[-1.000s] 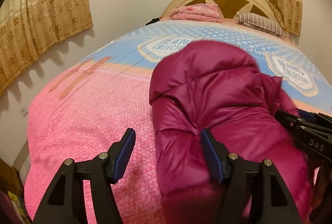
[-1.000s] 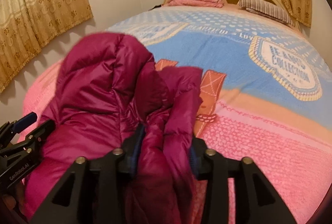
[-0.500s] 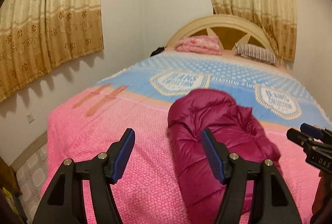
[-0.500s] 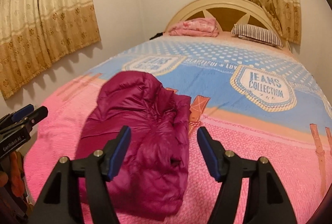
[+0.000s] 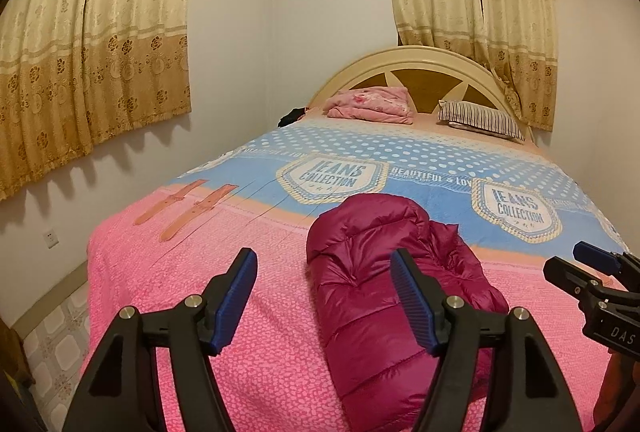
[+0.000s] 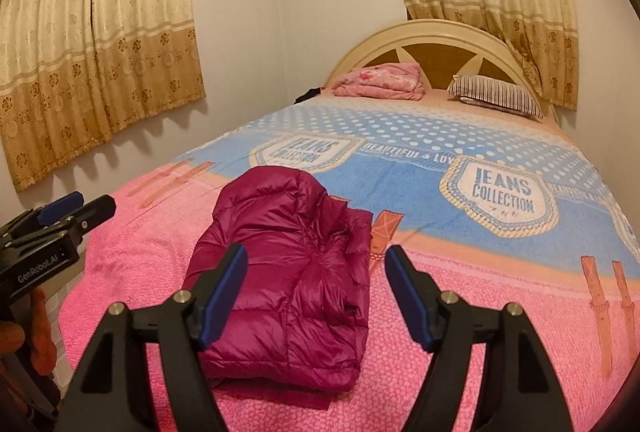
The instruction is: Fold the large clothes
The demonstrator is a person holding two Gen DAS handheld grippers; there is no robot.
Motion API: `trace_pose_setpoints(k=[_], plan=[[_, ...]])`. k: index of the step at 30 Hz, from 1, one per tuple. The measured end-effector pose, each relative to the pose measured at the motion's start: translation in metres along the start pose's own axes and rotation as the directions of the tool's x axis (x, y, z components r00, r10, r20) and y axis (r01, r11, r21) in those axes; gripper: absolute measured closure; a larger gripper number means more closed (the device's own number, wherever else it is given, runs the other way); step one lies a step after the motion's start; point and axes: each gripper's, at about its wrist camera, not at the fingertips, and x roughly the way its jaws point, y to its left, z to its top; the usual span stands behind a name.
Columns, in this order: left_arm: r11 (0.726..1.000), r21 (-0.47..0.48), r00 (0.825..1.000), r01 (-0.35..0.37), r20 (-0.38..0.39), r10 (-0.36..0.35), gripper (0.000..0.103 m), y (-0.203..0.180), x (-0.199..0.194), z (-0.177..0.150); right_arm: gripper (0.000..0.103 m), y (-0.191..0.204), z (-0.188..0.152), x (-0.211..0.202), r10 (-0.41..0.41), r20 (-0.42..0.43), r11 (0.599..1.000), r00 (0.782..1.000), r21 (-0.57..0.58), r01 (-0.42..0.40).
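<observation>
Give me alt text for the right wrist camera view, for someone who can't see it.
A folded magenta puffer jacket lies on the pink end of a bed, with the right gripper above it, jaws open and empty. The left gripper shows at the left edge; a striped pillow sits by the headboard.

One magenta jacket (image 6: 288, 272), one striped pillow (image 6: 496, 95), two curtains (image 6: 96, 31), two tongs (image 6: 316, 296)

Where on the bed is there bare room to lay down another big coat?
Bare bedspread lies right of the folded magenta jacket, more left of it, and the blue stretch up to the striped pillow. The headboard end is crowded: pillow and pink bundle.
</observation>
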Motion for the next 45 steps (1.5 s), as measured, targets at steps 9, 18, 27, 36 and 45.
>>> trace_pose_setpoints(k=[9,18,27,36,45], plan=[[1.000,0.002,1.000,-0.004,-0.005,0.004,0.033,-0.003,-0.001,-0.001,0.028,0.000,-0.004,-0.005,0.009,0.003,1.000,1.000,-0.001,-0.009],[1.000,0.000,1.000,-0.007,-0.005,0.007,0.033,-0.003,0.000,-0.001,0.028,0.000,-0.005,-0.005,0.009,0.004,1.000,1.000,-0.002,-0.009],[1.000,-0.001,1.000,-0.011,-0.007,0.011,0.033,-0.003,0.000,-0.001,0.028,0.003,-0.007,-0.007,0.020,0.007,1.000,1.000,0.000,-0.020],[1.000,-0.025,1.000,-0.016,0.006,0.016,0.032,0.001,-0.001,0.003,0.027,0.008,-0.006,-0.012,0.028,0.021,1.000,0.999,-0.003,-0.028],[1.000,-0.020,1.000,0.020,0.011,-0.020,0.032,-0.002,-0.003,0.003,0.026,0.010,-0.005,-0.013,0.025,0.029,1.000,0.999,-0.011,-0.024]])
